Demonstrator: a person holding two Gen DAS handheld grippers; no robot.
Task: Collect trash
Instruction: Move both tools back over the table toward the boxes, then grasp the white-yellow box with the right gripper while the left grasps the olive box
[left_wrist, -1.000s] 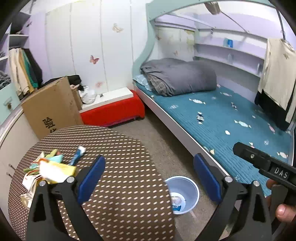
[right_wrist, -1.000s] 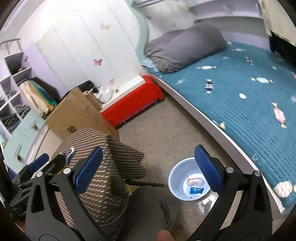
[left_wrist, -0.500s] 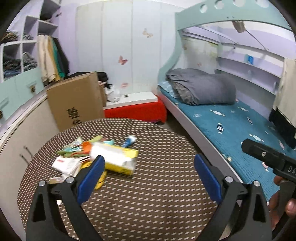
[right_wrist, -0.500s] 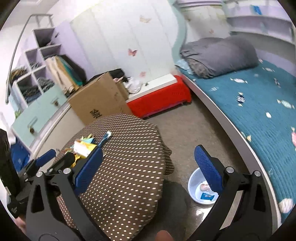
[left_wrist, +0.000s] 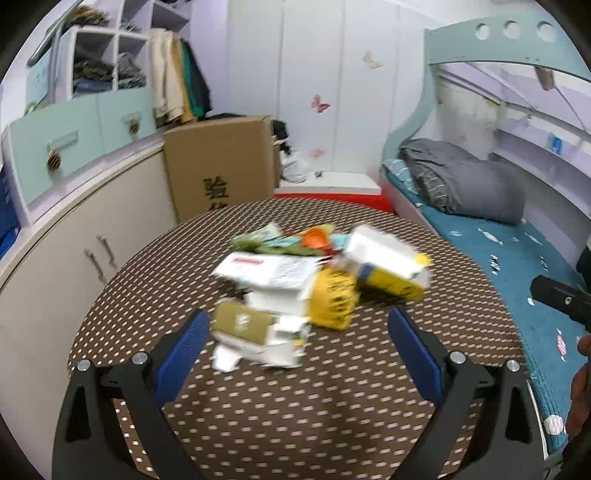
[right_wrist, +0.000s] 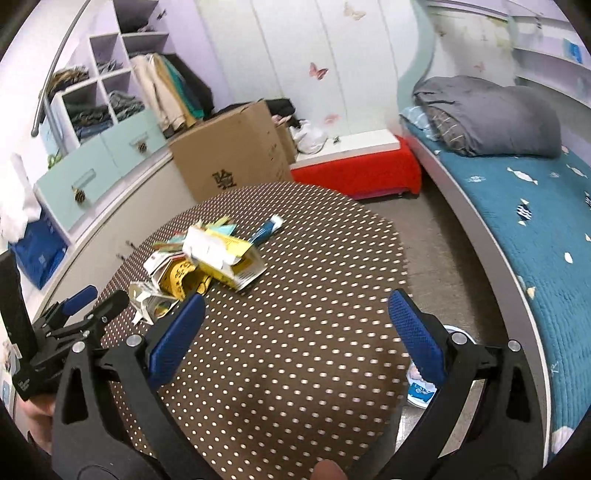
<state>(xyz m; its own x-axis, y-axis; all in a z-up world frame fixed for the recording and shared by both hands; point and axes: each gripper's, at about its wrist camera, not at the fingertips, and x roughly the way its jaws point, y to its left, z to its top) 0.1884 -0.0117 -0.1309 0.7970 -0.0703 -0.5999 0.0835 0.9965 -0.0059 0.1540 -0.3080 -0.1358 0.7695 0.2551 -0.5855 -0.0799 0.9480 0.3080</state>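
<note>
The left gripper (left_wrist: 297, 339) is held with its jaws spread wide, the two blue pads (left_wrist: 181, 356) well apart and nothing between them. In the right wrist view it shows again at the far left, angled inward, with what looks like the person's left hand (right_wrist: 35, 417) wrapped round its handle, though the edge of the lens blurs this. The right gripper (right_wrist: 295, 330) is likewise wide apart and empty, its blue pads (right_wrist: 415, 336) level with each other. The right hand (left_wrist: 580, 387) shows at the right edge of the left wrist view, fingers curled under the black body.
</note>
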